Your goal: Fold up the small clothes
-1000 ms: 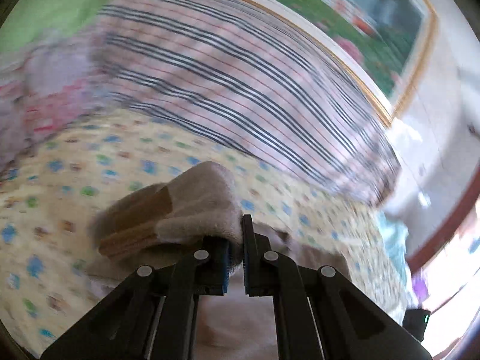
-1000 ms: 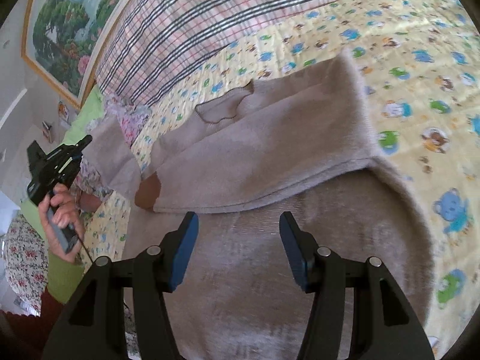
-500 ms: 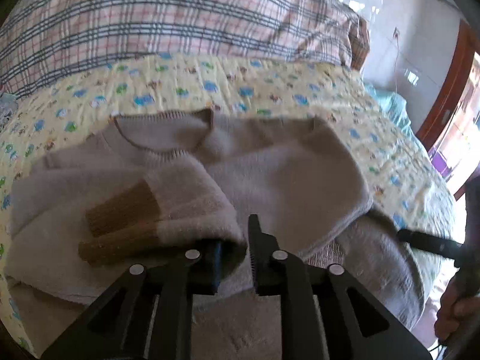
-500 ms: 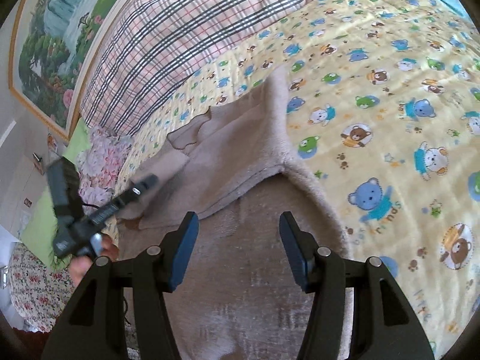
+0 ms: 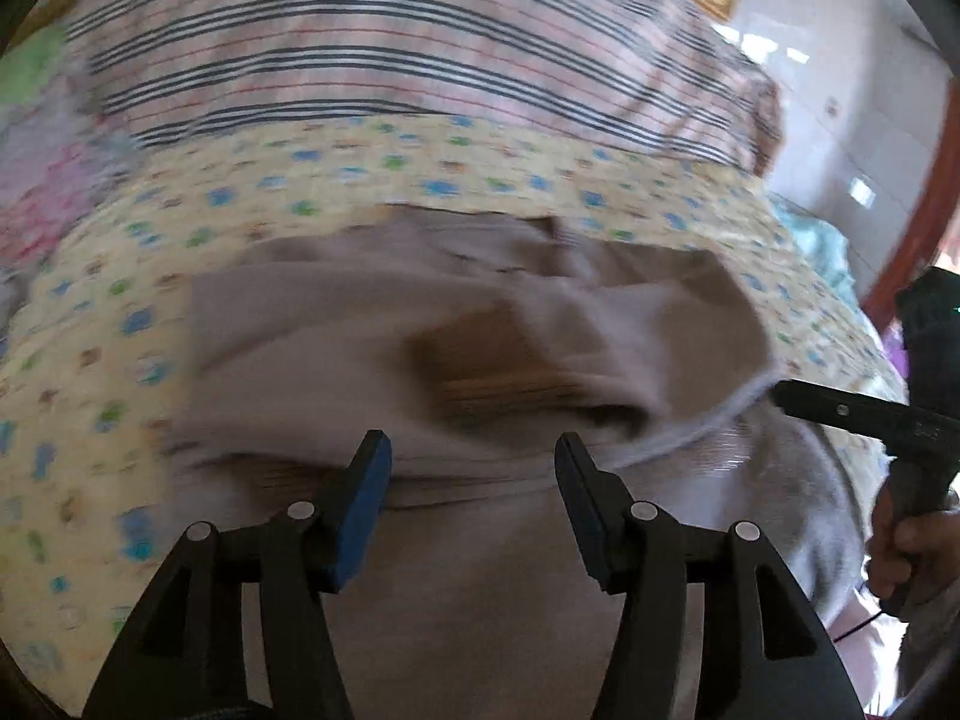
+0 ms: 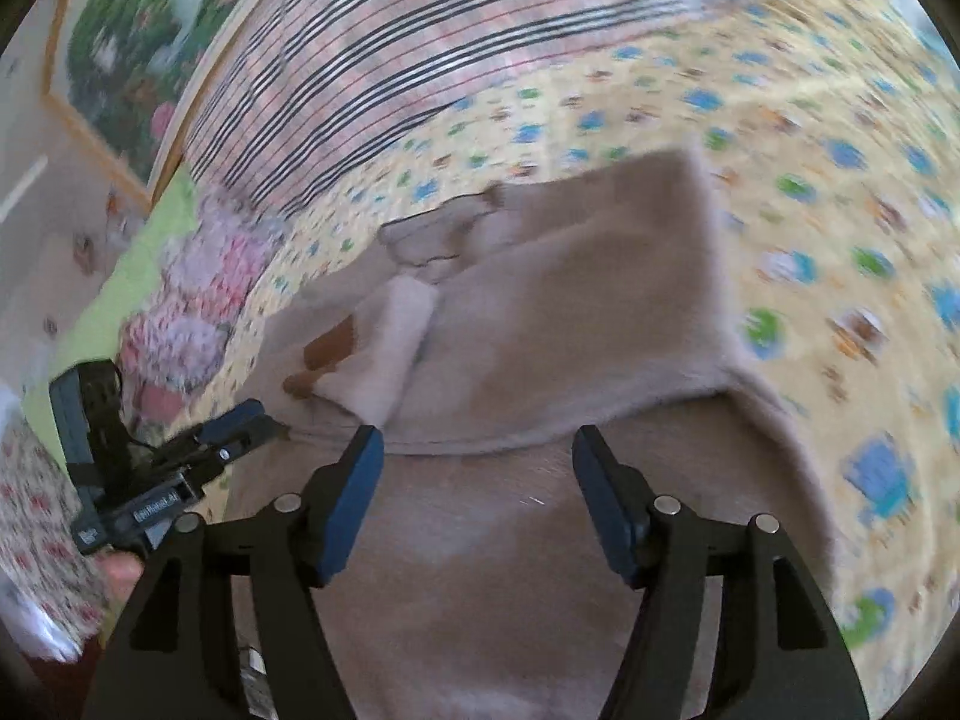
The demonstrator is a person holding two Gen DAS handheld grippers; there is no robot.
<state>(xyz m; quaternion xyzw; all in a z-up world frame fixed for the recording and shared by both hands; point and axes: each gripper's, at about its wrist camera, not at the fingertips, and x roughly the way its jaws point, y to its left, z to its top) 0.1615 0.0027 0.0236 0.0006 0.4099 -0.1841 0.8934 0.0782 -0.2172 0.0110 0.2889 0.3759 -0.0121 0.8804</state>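
sweater point(image 5: 456, 312): soft, light, floppy knit, lies on bed point(image 5: 90, 360) just ahead of both fingers | left gripper point(image 5: 472, 486): just opened, empty | right gripper point(image 6: 477, 480): opening wider, empty | we'd pinch hem edge or folded sleeve point(image 6: 384, 348), not mid-panel

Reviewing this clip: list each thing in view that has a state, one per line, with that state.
Sweater: lying on the bedsheet, both sides folded in over the body, lower part not yet folded.
Sleeve with brown cuff: laid across the sweater, no gripper on it.
Left gripper: open, jaws just opened, nothing between them.
Right gripper: open, jaws just widened, nothing between them.
Bedsheet: spread flat under the sweater.
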